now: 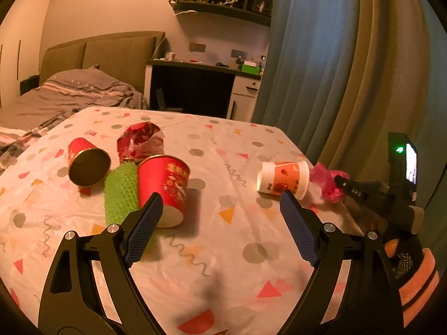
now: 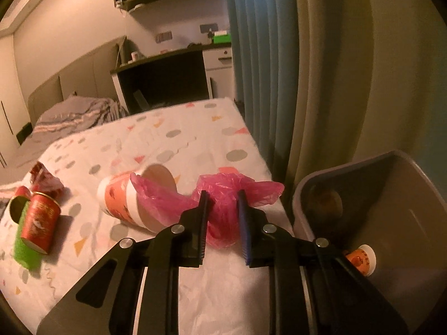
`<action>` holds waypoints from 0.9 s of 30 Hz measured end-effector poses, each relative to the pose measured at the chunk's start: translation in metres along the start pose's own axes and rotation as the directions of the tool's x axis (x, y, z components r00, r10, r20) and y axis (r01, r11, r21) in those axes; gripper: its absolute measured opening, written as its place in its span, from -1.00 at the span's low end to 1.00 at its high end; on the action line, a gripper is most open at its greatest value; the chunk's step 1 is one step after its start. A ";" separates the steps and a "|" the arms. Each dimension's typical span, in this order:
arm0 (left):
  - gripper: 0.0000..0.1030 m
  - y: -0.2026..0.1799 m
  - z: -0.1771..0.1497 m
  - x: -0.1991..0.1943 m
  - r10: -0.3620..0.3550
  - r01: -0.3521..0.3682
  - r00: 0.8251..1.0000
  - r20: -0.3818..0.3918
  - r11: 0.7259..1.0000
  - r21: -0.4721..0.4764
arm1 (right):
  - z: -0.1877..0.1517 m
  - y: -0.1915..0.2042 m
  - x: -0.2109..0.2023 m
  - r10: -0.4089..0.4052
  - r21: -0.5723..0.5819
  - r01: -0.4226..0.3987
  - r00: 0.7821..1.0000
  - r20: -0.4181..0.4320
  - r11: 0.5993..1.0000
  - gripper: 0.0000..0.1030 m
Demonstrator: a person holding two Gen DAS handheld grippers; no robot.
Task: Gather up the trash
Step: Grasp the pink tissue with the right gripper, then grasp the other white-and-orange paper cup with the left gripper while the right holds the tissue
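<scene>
My right gripper (image 2: 223, 195) is shut on a crumpled pink plastic bag (image 2: 223, 192) at the table's right edge; the bag's tail trails into a tipped orange-and-white paper cup (image 2: 125, 203). In the left wrist view the bag (image 1: 327, 181) lies just right of that cup (image 1: 283, 178). My left gripper (image 1: 220, 203) is open and empty above the table, between that cup and a red paper cup (image 1: 164, 187). Beside the red cup lie a green spiky roll (image 1: 121, 192), a second red cup (image 1: 86, 164) and a crumpled red wrapper (image 1: 139, 142).
A grey trash bin (image 2: 391, 195) stands right of the table, holding a small orange cup (image 2: 361, 259) and a brown item. The table has a confetti-patterned cloth (image 1: 223, 251). Curtains (image 1: 321, 55) hang on the right. A bed and a desk stand behind.
</scene>
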State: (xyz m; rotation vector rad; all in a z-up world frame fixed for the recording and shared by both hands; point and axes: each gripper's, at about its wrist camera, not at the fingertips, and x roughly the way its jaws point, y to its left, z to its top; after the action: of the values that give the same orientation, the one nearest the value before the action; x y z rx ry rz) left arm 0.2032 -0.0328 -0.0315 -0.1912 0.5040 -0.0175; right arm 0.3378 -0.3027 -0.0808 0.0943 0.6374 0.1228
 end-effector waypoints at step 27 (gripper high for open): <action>0.88 -0.092 0.012 0.118 -0.135 0.150 0.985 -0.110 0.977 0.149 | -0.011 -0.039 -0.078 0.063 0.146 -0.093 0.979 0.196 0.985 -0.60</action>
State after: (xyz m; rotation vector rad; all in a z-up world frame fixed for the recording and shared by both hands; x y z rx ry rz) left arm 0.3155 -0.1284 -0.0606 -0.0725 0.5845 -0.2074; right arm 0.2720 -0.3521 -0.0489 0.2777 0.4507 0.1385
